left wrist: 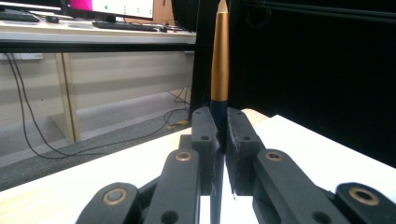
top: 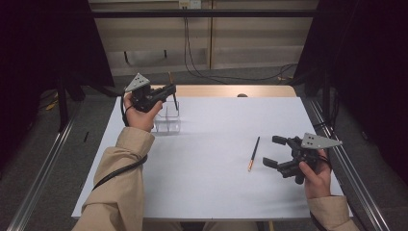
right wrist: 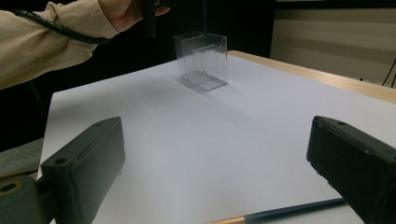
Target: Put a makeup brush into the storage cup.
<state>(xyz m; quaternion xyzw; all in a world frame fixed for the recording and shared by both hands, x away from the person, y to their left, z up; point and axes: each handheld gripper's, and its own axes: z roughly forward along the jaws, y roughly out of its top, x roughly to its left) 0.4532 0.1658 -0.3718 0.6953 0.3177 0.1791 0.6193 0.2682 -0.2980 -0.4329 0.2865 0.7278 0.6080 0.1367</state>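
Observation:
My left gripper is shut on a pen that stands upright over a clear plastic box at the far left of the white tabletop. In the left gripper view the jaws pinch the pen's dark lower barrel, and its gold upper part rises above them. A second pen, dark with a gold end, lies flat on the table just left of my right gripper. That gripper is open, with the lying pen low between its jaws and the box far ahead.
The white sheet covers the table, with a wooden edge along the far side. Metal rails run along both sides of the table. Cables trail on the floor behind, and dark curtains hang at both sides.

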